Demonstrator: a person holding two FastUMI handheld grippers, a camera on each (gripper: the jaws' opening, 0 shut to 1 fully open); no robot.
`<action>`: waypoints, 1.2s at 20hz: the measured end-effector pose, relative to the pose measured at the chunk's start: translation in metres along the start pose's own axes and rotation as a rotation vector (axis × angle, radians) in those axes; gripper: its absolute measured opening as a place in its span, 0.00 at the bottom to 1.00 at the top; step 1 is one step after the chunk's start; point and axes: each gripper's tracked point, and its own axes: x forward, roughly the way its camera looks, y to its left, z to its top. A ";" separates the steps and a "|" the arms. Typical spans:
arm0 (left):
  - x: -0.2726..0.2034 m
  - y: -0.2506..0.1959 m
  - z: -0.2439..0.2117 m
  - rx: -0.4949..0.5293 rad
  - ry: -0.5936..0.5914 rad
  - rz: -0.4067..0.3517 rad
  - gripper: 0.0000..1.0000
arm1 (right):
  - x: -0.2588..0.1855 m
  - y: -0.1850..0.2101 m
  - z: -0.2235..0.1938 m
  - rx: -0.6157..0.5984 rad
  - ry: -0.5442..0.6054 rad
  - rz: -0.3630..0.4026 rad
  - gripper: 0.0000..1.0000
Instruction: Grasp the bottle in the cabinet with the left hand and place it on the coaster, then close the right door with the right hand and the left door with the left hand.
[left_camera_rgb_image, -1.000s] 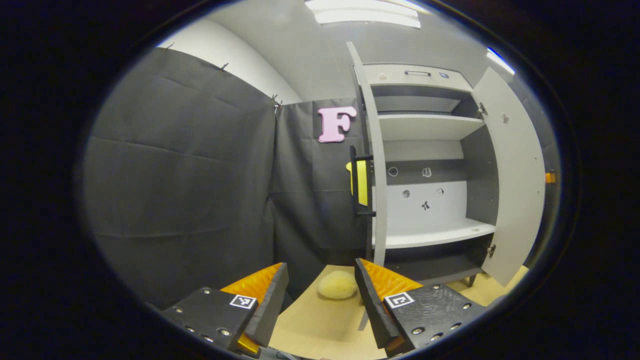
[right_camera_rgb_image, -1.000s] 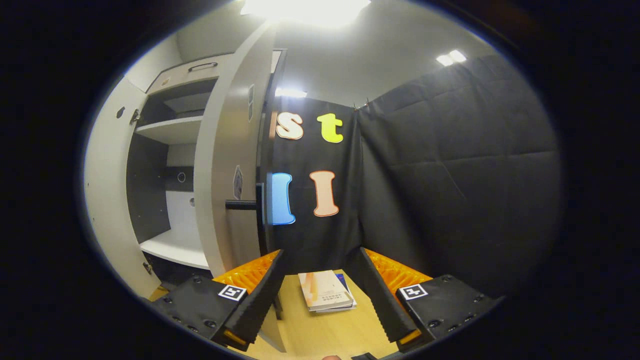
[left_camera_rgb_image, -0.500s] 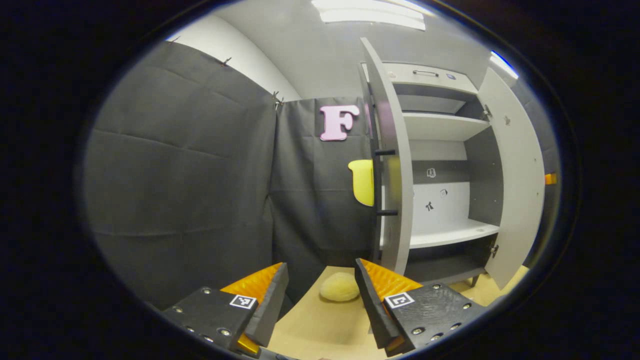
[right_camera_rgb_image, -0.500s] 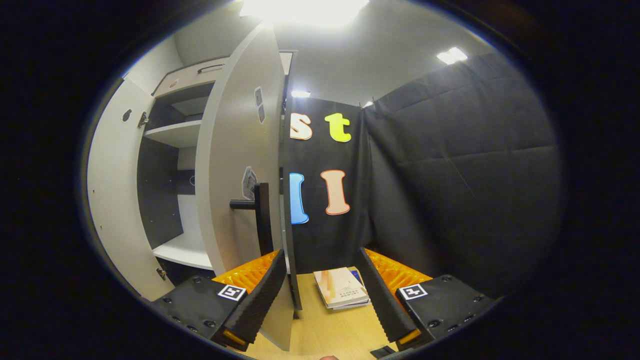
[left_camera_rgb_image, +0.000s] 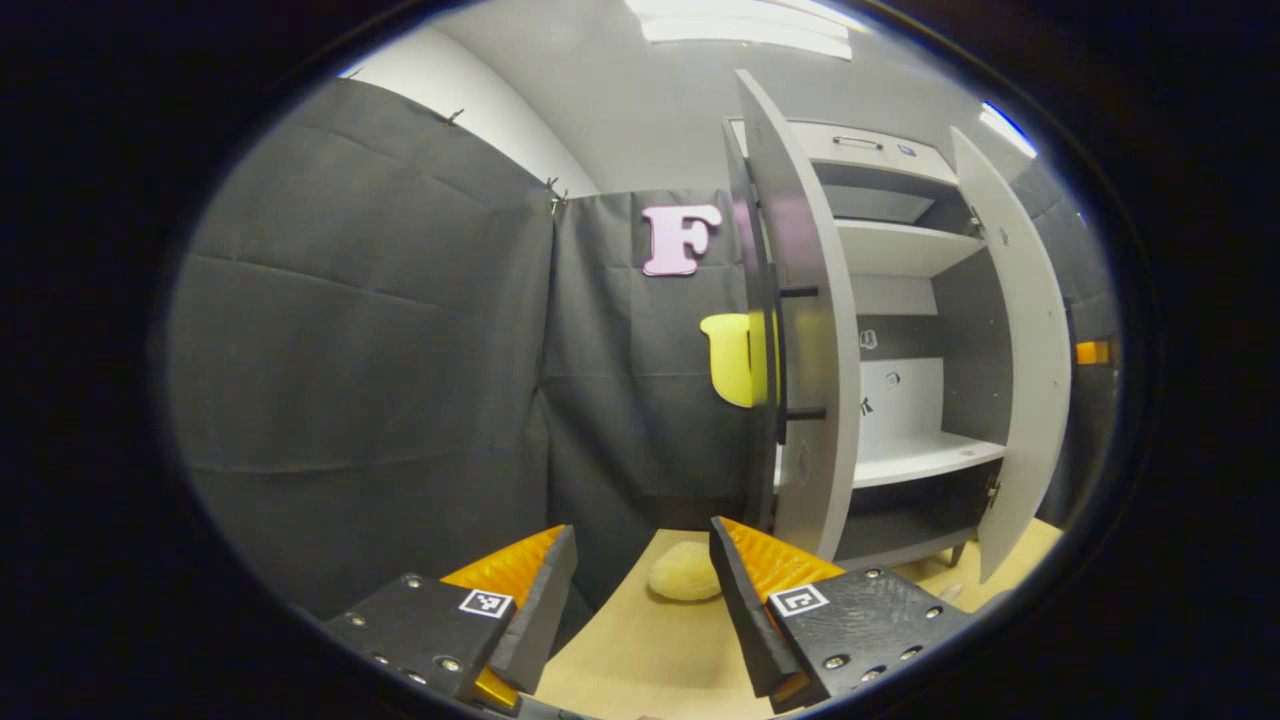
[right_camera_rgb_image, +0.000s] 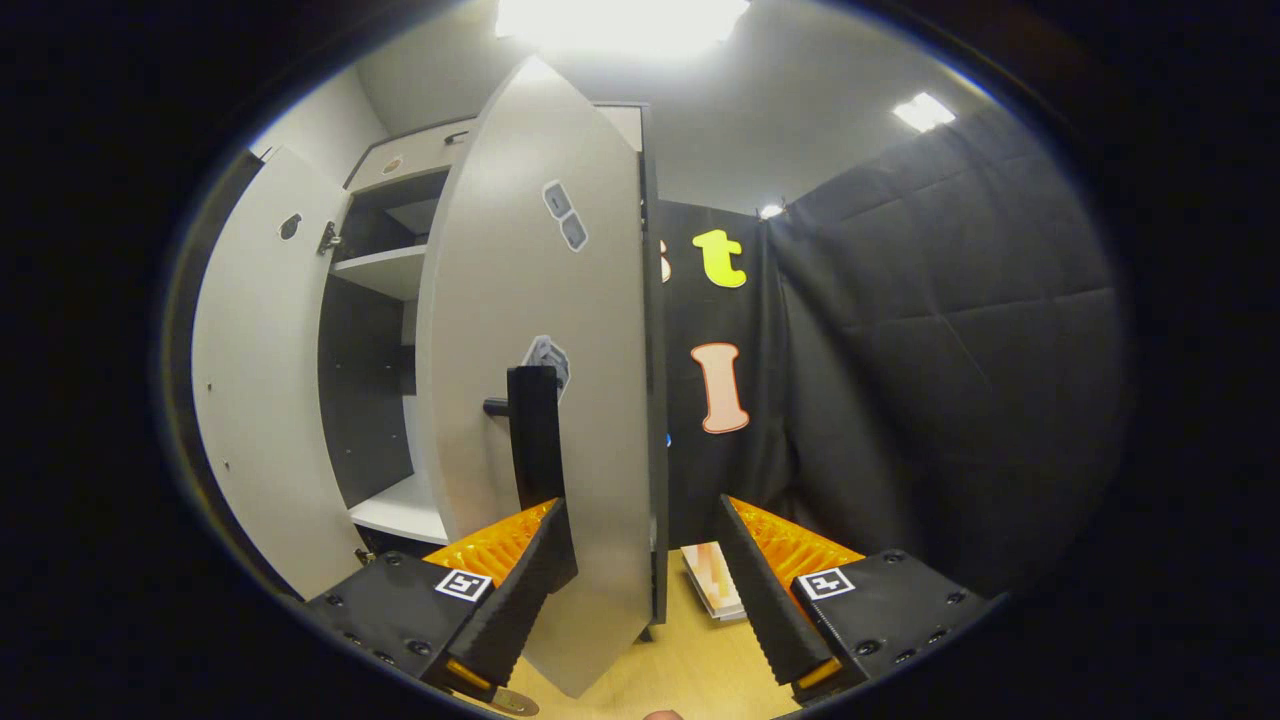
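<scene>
Both hand-held grippers, left and right, gape empty. Cabinet shelves bare; bottle not visible. Right door half-swung before right gripper: risk, fingers snag handle, door rebounds.

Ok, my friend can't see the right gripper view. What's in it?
A pale cabinet door with a dark handle swings partly open, just ahead of the right gripper, whose fingers are spread apart. Behind it are cabinet shelves; a book lies on the table.
</scene>
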 end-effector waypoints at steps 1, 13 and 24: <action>-0.001 0.005 -0.001 -0.001 0.005 0.006 0.79 | 0.002 0.009 -0.001 0.010 0.000 0.014 0.95; -0.011 0.037 -0.005 0.025 0.033 0.061 0.79 | 0.035 0.074 -0.012 -0.021 0.003 0.105 0.95; 0.042 0.019 0.039 -0.033 0.029 -0.016 0.79 | -0.002 0.049 -0.051 -0.086 0.044 0.080 0.95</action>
